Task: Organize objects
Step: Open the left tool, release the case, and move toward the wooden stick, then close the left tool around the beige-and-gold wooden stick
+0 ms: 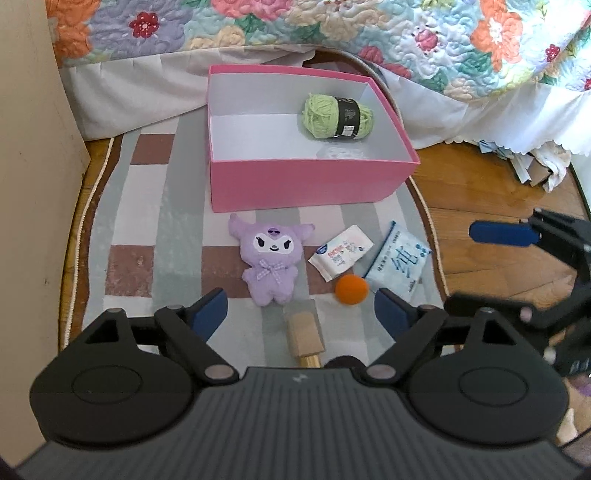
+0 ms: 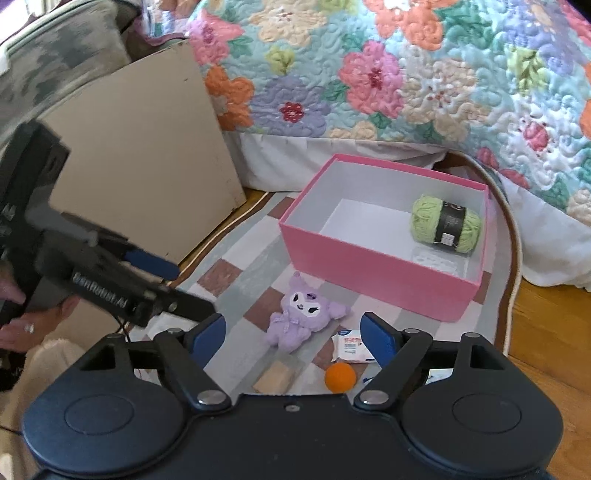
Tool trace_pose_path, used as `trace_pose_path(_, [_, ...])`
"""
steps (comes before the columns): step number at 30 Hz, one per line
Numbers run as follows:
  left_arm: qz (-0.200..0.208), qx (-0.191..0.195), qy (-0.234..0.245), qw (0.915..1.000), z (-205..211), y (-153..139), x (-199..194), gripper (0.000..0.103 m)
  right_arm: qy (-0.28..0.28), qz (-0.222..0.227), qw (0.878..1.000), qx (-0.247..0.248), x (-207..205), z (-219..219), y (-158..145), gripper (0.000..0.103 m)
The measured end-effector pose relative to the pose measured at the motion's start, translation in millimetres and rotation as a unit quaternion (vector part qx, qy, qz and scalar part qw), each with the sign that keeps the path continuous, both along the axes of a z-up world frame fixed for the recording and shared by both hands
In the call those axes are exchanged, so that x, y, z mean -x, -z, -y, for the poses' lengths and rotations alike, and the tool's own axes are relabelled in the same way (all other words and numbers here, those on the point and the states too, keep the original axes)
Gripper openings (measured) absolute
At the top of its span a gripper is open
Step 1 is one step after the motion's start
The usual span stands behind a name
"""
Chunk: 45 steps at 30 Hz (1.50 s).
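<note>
A pink box [image 1: 303, 182] [image 2: 369, 264] stands on a checked rug and holds a green yarn ball [image 1: 338, 116] [image 2: 445, 223]. In front of it lie a purple plush doll [image 1: 271, 260] [image 2: 304, 319], a small wipes packet [image 1: 341, 252] [image 2: 349, 349], a blue tissue packet [image 1: 400, 262], an orange ball [image 1: 351, 290] [image 2: 340, 376] and a wooden block [image 1: 306, 334] [image 2: 273, 378]. My left gripper [image 1: 301, 314] is open and empty above the block. My right gripper [image 2: 293, 334] is open and empty above the doll and packet; it also shows at the right of the left wrist view [image 1: 502, 233].
A bed with a floral quilt [image 1: 332, 33] [image 2: 406, 74] stands behind the box. A beige panel [image 2: 147, 166] stands at the left. Wooden floor [image 1: 487, 192] lies right of the rug [image 1: 159, 221], with scrap paper [image 1: 532, 162] under the bed edge.
</note>
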<state>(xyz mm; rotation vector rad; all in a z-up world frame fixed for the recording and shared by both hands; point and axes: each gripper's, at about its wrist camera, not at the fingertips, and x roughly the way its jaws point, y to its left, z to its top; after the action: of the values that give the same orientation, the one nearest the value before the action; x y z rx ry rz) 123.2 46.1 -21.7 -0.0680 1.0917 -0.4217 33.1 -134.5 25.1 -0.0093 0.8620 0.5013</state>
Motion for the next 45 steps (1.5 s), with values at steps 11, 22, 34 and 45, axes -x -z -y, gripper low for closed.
trace_pose_path(11, [-0.029,-0.008,0.013,0.9995,11.7,77.1,-0.3,0.086,-0.045,-0.039,0.997,0.041,10.8,-30.9,91.0,0.087])
trace_pose_path(22, [-0.074,0.015,-0.006,0.9971,17.0,133.6,5.8,0.074,-0.068,-0.072,0.992,0.081,8.2,-70.0,142.4,0.08])
trace_pose_path(34, [-0.086,0.046,-0.024,0.9949,31.7,158.2,9.2,0.04,-0.019,-0.05,0.996,0.076,7.4,-79.4,167.5,0.071])
trace_pose_path(45, [-0.134,0.108,-0.043,0.9842,12.7,160.7,7.3,0.042,-0.01,-0.069,0.995,0.074,7.5,-77.7,171.9,0.044])
